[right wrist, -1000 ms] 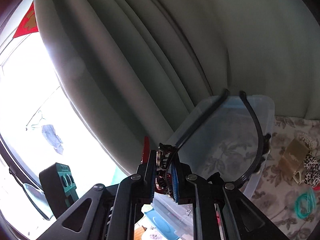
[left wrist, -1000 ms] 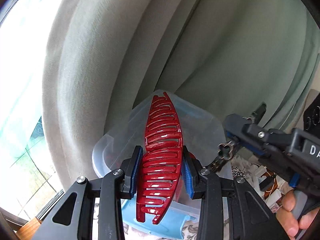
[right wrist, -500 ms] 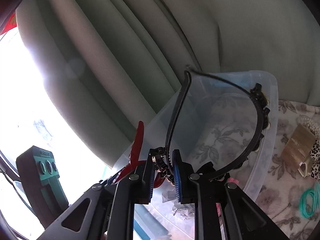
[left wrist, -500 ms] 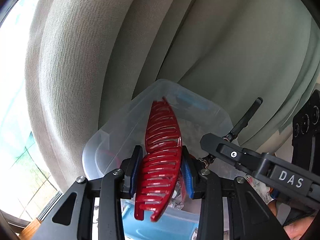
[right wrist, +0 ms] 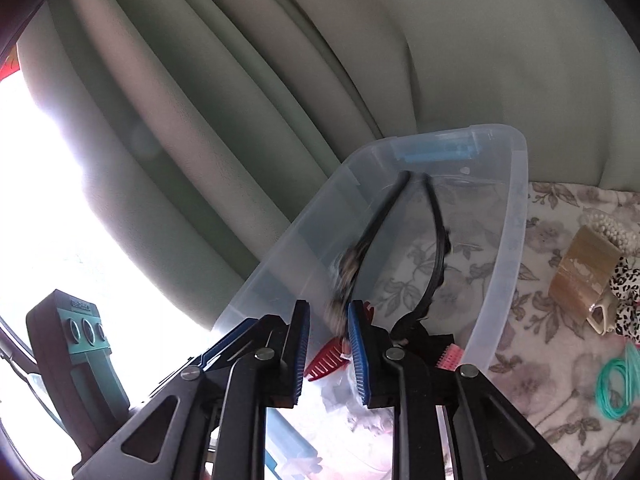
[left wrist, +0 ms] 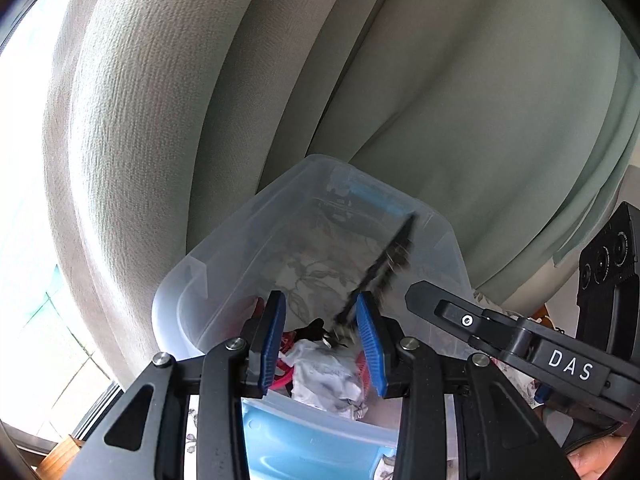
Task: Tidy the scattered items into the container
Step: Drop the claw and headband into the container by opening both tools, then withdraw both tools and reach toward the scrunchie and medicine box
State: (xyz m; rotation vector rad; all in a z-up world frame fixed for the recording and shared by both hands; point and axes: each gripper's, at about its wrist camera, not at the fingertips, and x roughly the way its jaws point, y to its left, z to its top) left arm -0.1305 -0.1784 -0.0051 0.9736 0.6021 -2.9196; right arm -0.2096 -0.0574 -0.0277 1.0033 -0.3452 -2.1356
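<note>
Both grippers over the container, fingers apart, nothing clamped.

The left gripper and the right gripper hang above the near end of the clear container, each with its blue pads spread and no item between them. The black headband shows motion-blurred inside the container's walls, its two ends toward the far wall; whether it has come to rest cannot be told. A red hair clip lies at the near end beside crumpled white packaging. On the floral cloth outside sit a teal hair tie, a leopard-print scrunchie and a tan clip. In my judgement, good practice here is to keep the fingers wide and lift straight up, clear of the headband's arc, before swinging toward the loose items.
</note>
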